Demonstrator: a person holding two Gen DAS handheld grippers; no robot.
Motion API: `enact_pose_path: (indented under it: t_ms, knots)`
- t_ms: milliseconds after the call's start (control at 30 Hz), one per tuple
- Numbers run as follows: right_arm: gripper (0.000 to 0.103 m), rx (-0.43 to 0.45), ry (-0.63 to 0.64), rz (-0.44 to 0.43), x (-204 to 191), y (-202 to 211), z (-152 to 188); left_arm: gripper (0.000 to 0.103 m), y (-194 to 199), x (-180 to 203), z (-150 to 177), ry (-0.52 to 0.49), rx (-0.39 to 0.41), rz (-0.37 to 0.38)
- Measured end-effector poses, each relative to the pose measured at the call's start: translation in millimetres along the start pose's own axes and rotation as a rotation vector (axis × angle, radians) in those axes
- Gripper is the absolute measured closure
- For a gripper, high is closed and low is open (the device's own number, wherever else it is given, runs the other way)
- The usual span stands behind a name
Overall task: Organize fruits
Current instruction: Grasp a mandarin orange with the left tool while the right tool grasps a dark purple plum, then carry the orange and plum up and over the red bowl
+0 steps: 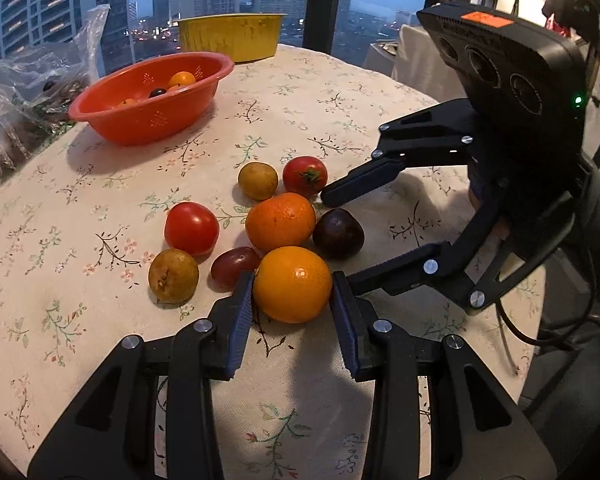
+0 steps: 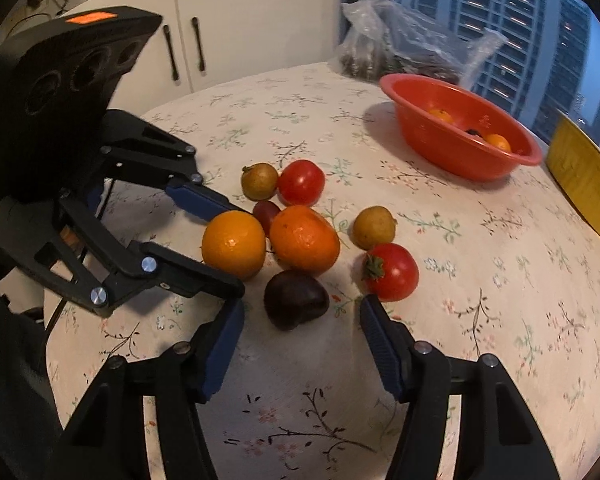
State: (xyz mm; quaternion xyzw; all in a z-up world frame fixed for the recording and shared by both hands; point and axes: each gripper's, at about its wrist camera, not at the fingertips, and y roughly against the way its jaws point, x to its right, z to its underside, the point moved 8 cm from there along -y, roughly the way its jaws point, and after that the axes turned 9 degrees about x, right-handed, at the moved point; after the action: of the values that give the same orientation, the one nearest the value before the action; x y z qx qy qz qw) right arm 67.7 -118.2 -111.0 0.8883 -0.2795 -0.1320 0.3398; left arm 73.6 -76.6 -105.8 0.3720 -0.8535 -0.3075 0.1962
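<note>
Left wrist view, lower centre: your left gripper [image 1: 292, 285] clamps an orange [image 1: 292, 284] on the tablecloth [image 1: 100, 184], bound for the red colander [image 1: 148, 100] upper left, while your right gripper [image 2: 300, 320] hangs half-open around a dark plum [image 2: 296, 299], empty.

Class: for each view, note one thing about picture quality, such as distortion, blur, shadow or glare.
Left wrist view: fisheye bends the towers and table edge; the red bowl throws a soft shadow, and the near orange carries a small glare spot. Right wrist view: the cupboard handles and bag look smeared, and the corners are black.
</note>
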Motion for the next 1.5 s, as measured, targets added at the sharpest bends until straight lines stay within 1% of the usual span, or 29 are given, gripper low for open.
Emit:
enact_pose_path:
  t_ms: [33, 67, 267, 400, 500, 567, 767, 833, 900, 1000, 1233, 1500]
  knots:
    - [0.046, 0.001, 0.018, -0.011, -0.3, 0.0, 0.0, 0.068, 0.3, -1.2, -0.2, 0.008, 0.001, 0.015]
    - [0.047, 0.002, 0.040, -0.017, -0.3, -0.4, 0.2, 0.068, 1.1, -1.2, -0.2, 0.010, 0.001, 0.022]
    - [0.048, -0.012, 0.119, -0.069, -3.8, -3.1, -1.6, 0.068, 1.8, -3.3, -1.4, 0.023, 0.006, 0.041]
    - [0.051, -0.021, 0.141, -0.104, -3.5, -5.1, -4.3, 0.068, 4.2, -5.8, -2.6, 0.030, 0.013, 0.035]
    - [0.053, -0.026, 0.146, -0.111, -4.8, -4.0, -4.5, 0.068, 5.5, -3.0, -0.2, 0.014, 0.006, 0.025]
    - [0.056, -0.025, 0.145, -0.117, -5.5, -3.8, -5.2, 0.068, 7.6, -2.4, 1.9, 0.015, 0.007, 0.023]
    - [0.062, -0.032, 0.150, -0.116, -7.5, -3.5, -5.3, 0.068, 15.5, -3.2, 8.5, 0.020, 0.006, 0.013]
    - [0.065, -0.033, 0.150, -0.118, -8.5, -3.4, -5.6, 0.068, 17.5, -2.9, 10.3, 0.021, 0.006, 0.011]
    - [0.066, -0.033, 0.151, -0.111, -9.0, -3.7, -6.0, 0.068, 20.3, -2.7, 12.5, 0.022, 0.007, 0.009]
    - [0.071, -0.028, 0.145, -0.103, -9.5, -2.5, -6.3, 0.068, 22.9, -3.8, 13.1, 0.025, 0.012, 0.005]
    - [0.071, -0.007, 0.117, -0.085, -10.5, 3.7, -4.3, 0.068, 30.4, -7.0, 13.7, 0.037, 0.026, -0.009]
    - [0.071, 0.047, 0.059, -0.052, -2.5, 25.0, -6.6, 0.068, 40.5, -13.7, 1.8, 0.035, 0.055, -0.031]
